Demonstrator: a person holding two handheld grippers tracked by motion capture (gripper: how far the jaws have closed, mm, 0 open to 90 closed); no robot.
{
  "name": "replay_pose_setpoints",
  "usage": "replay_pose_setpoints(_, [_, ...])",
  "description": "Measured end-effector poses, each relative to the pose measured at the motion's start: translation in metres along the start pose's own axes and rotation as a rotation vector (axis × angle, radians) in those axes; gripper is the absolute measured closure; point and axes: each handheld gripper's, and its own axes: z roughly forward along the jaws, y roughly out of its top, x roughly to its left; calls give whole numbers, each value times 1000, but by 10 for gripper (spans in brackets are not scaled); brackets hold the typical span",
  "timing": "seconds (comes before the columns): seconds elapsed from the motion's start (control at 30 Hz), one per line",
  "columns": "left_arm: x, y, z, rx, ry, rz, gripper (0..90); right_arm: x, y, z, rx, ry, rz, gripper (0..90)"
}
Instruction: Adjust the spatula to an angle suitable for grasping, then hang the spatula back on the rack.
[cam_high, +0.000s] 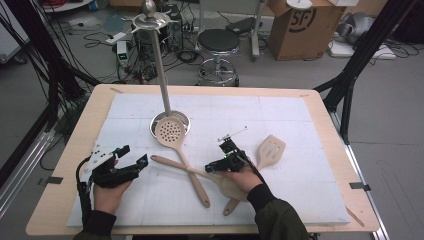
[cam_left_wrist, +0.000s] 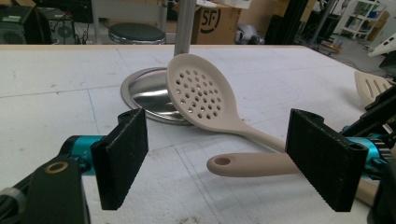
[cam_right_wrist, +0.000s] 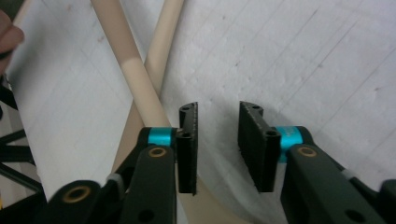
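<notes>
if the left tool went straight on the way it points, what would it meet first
Probably the holed handle end of the wooden spoon lying just ahead between the open jaws of the left tool, then the skimmer behind it; depth is hard to judge.

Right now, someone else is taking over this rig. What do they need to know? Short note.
Left gripper: open, empty, low at the left of the mat.
Right gripper: open, empty, above the crossed handles.
Things: the skimmer leans its head on the base of the stand; the spoon lies across its handle; the slotted spatula lies to the right.
Done: nothing hung.
Left: probably grip each utensil and hang it on the stand.
</notes>
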Motion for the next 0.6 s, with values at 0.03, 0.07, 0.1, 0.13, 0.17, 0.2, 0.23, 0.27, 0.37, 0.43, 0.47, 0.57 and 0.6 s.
replay_pose_setpoints(0.03, [0,0,0,0,2,1,218,0,0,0,-3,-1,7,626])
replay_pose_setpoints(0.07, [-1,0,0,1,2,0,218,-1,0,-1,-10,-6,8,616])
replay_pose_setpoints(0.1, [-1,0,1,2,1,4,218,-1,1,-1,-14,-5,6,615])
replay_pose_setpoints(0.13, [-1,0,1,5,2,7,218,-2,1,-1,-22,-1,1,609])
replay_pose_setpoints(0.17, [-2,0,1,5,2,6,218,-2,2,-2,-33,8,-1,591])
replay_pose_setpoints(0.2, [-2,0,2,5,-1,6,218,-1,3,-3,-43,15,-3,578])
replay_pose_setpoints(0.23, [-2,0,2,5,1,10,218,2,6,-4,-53,25,-4,559])
replay_pose_setpoints(0.27, [-2,0,3,6,0,7,218,2,6,-4,-53,25,-4,559])
replay_pose_setpoints(0.37, [-3,0,4,7,-2,12,218,14,17,-6,-88,47,-54,531])
replay_pose_setpoints(0.43, [-3,0,4,7,-3,10,218,18,20,-6,-101,56,-68,529])
replay_pose_setpoints(0.47, [-3,0,4,8,-3,9,218,21,22,-5,-118,76,-81,513])
replay_pose_setpoints(0.57, [-3,0,5,7,-6,9,218,32,30,1,-124,87,-120,495])
replay_pose_setpoints(0.6, [-2,0,5,8,-6,9,218,36,32,3,-119,88,-136,493])
